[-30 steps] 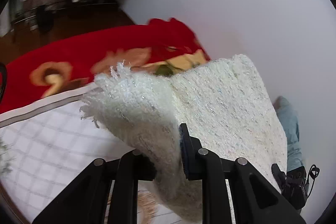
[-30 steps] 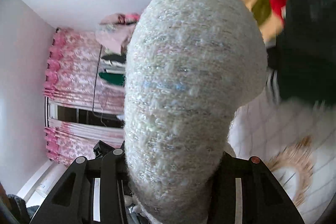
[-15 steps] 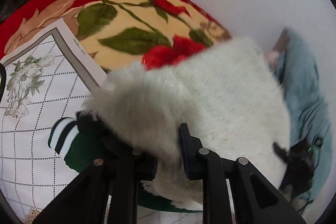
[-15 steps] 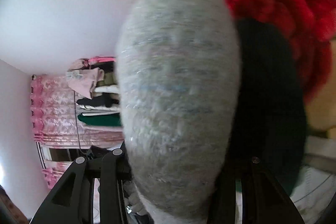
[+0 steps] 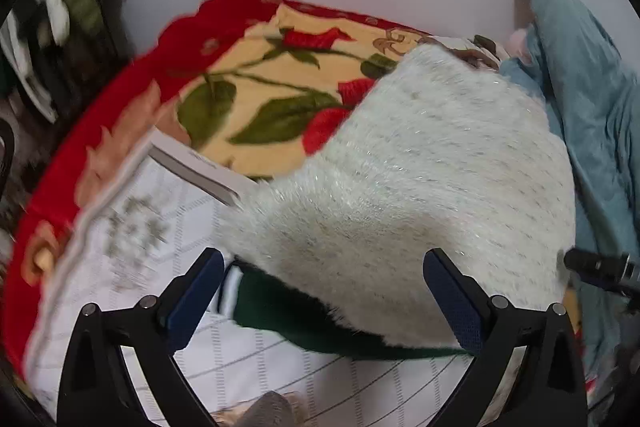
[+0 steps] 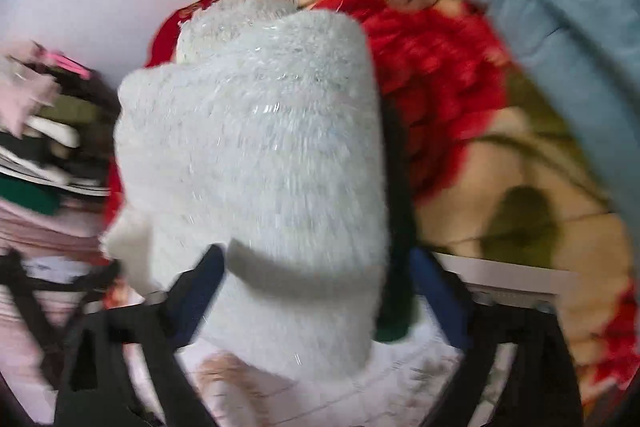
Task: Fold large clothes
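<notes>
Broadly, largest first:

Bed cover (image 5: 132,235): white, grid-lined with a floral print; spread under everything, a red flowered blanket (image 5: 256,99) beyond it toward the wall.

Blue quilted coat (image 5: 592,99): heaped at the far right, just beside the work spot; likely to crowd any sideways sweep.

White fuzzy sweater (image 5: 420,187): lying as a thick folded bundle on the bed cover, on top of a dark green garment (image 5: 304,323) with white stripes at its edge.

Left gripper (image 5: 324,303): spread wide, jaws on either side of the bundle's near edge, gripping nothing.

Right gripper (image 6: 316,299): also parted, the sweater (image 6: 256,155) sitting between the blue pads (image 6: 200,291); blurred view, so contact with the fabric hard to judge, but no pinch apparent.

Step in hand: apparently the set-down at the close of a fold, bundle released onto the pile.

Next move calls for: drawing both tongs straight back without snagging the long fibres, then squaring the bundle if it slumps.

In the way: green garment underneath, easily caught by a low jaw; clothes rack (image 5: 60,11) far left, well apart.
</notes>
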Motion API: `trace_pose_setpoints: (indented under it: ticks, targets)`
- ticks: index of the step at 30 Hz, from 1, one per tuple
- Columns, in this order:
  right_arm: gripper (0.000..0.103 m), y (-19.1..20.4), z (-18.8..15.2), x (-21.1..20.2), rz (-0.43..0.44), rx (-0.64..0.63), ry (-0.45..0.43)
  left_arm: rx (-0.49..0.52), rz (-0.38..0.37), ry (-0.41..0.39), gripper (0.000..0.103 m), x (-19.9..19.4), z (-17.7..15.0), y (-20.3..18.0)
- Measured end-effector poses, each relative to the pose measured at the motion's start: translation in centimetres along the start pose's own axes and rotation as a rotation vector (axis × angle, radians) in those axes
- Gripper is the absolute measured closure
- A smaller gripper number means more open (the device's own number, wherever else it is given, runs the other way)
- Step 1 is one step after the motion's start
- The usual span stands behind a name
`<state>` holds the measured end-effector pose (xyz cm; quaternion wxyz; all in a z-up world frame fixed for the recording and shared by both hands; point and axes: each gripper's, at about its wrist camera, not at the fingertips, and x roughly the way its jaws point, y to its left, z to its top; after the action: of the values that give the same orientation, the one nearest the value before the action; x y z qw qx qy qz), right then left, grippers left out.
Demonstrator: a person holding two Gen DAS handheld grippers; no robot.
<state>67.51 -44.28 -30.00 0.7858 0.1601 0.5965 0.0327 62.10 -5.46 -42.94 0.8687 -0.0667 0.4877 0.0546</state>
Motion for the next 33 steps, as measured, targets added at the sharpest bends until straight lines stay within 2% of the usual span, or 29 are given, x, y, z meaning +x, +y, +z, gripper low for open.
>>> trace_pose_setpoints:
  ticks: [4, 5, 8, 10, 16, 21, 25, 33]
  targets:
    - [0.0, 3.3, -4.8, -4.2, -0.208, -0.028, -0.087, 0.076, 0.038, -0.034, 0.001, -4.2, 0.1, -0.2]
    - [0.0, 3.4, -6.8, -4.5, -0.242, -0.027, -0.107, 0.096, 0.049, -0.04, 0.001, -5.5, 0.0, -0.2]
    - [0.0, 5.8, -10.6, -9.2, -0.313, -0.004, -0.169, 0.146, 0.066, -0.056, 0.0, -9.6, -0.2, 0.2]
    - [0.0, 6.5, -13.1, -10.9, -0.338, 0.003, -0.197, 0.177, 0.068, -0.065, 0.0, -12.3, -0.5, 0.9]
    - [0.0, 13.3, -21.1, -21.6, -0.408, 0.019, -0.298, 0.235, 0.009, -0.097, 0.001, -22.2, -2.4, 3.2]
    - [0.0, 18.4, -27.0, -29.8, -0.423, 0.036, -0.345, 0.244, -0.044, -0.141, 0.001, -30.5, -4.2, 5.7]
    - [0.0, 21.7, -31.6, -36.8, -0.436, 0.046, -0.421, 0.243, -0.066, -0.187, 0.001, -36.8, -5.5, 7.6]
    - [0.0, 26.7, -39.1, -47.2, -0.454, 0.018, -0.517, 0.223, -0.086, -0.218, 0.001, -44.8, -7.0, 9.3]
